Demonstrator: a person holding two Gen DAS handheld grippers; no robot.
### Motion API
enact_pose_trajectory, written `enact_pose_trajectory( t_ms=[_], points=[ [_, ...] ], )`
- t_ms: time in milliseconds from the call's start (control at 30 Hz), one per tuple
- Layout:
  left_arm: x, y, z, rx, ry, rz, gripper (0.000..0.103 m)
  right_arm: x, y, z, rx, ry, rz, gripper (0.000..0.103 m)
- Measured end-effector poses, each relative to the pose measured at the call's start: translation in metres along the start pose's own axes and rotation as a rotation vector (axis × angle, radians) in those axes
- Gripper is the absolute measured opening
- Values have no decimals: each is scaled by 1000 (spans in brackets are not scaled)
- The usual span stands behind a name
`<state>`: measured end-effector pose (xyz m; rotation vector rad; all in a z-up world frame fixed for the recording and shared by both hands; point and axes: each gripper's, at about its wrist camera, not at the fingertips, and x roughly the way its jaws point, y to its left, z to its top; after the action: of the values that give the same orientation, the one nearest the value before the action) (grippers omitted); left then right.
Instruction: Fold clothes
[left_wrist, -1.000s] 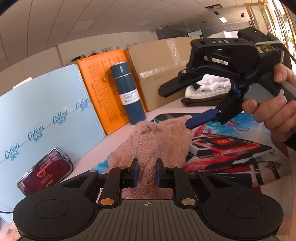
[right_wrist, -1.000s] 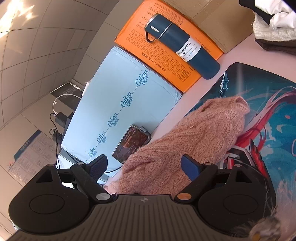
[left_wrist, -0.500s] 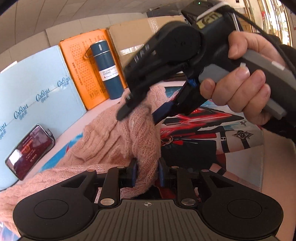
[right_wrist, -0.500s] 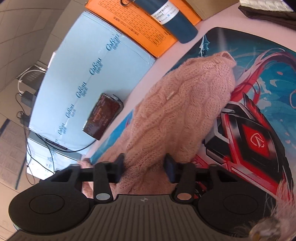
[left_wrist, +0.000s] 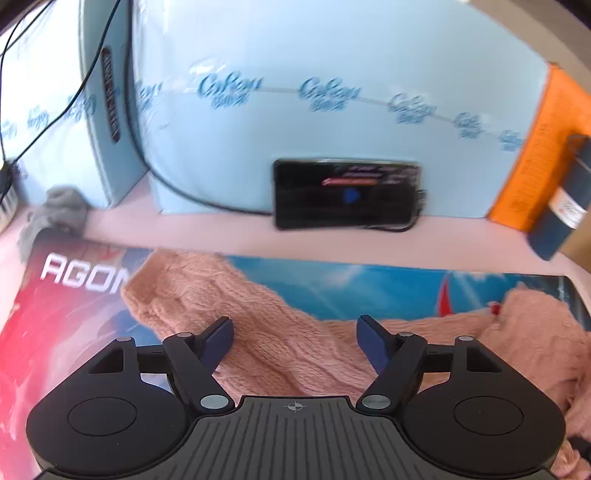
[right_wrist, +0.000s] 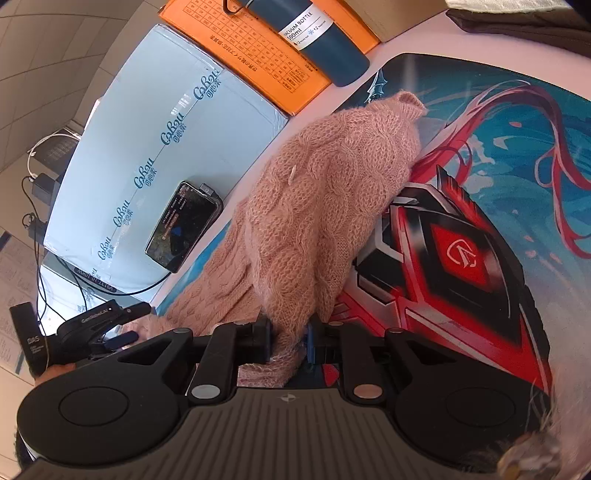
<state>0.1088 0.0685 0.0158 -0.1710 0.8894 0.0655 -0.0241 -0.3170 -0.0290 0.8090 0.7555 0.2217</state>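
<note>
While the right hand-held gripper (right_wrist: 290, 341) pinches the pink sweater (right_wrist: 325, 192), the left hand-held gripper (left_wrist: 295, 332) gapes beside a phone (left_wrist: 347, 194).

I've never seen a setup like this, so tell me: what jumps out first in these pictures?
A fuzzy pink sweater sprawls over a bright red-and-blue desk mat, one bunched end pinched in the right gripper. The left gripper hangs open above a sleeve. Behind, a phone leans on a pale blue box, with a dark blue bottle against an orange box.
</note>
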Motion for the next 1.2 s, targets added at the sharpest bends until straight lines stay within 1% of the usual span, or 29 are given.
enact_pose_trajectory(
  t_ms=[100,167,200,233,267,300,333,367,433,500,533,667,733,767,833,933,1100,1167,1200],
  points=[
    [9,10,1,-13,41,-4,73,-2,-1,-2,-8,-3,9,17],
    [8,8,-4,4,30,18,73,0,1,-2,-16,-5,10,17],
    [9,3,-8,38,21,42,72,0,2,-2,-19,-7,11,17],
    [10,-3,-12,89,8,78,63,0,2,-3,-22,-9,11,17],
    [11,-8,-16,136,-7,112,49,-1,2,-3,-22,-10,13,17],
    [11,-10,-19,167,-27,129,42,-2,1,-3,-22,-11,14,17],
    [10,-10,-19,175,-45,116,22,-3,1,-4,-22,-12,15,17],
    [8,-8,-20,179,-63,101,9,-3,0,-4,-21,-11,17,17],
    [-4,3,-24,168,-115,61,7,-4,-1,-4,-16,-11,21,17],
    [-23,16,-31,147,-192,41,7,-6,-2,-4,-13,-12,23,17],
    [-38,24,-37,126,-240,18,7,-6,-3,-4,-13,-14,24,17],
    [-97,49,-70,51,-409,-54,7,-9,-3,-5,-12,-27,22,18],
    [-118,60,-89,12,-467,-85,7,-11,-4,-6,1,-38,22,18],
    [-125,64,-98,-1,-483,-91,7,-13,-5,-6,12,-45,22,18],
    [-134,71,-114,-29,-511,-99,7,-19,-5,-6,17,-67,24,17],
    [-139,80,-136,-89,-522,-110,7,-28,-3,-7,23,-93,25,17],
    [-138,91,-169,-144,-475,-102,8,-38,-5,-11,21,-107,-3,17],
    [-137,95,-180,-153,-459,-110,9,-41,-9,-14,23,-106,-19,17],
    [-138,97,-183,-156,-453,-102,9,-42,-11,-16,23,-105,-28,17]
  ],
)
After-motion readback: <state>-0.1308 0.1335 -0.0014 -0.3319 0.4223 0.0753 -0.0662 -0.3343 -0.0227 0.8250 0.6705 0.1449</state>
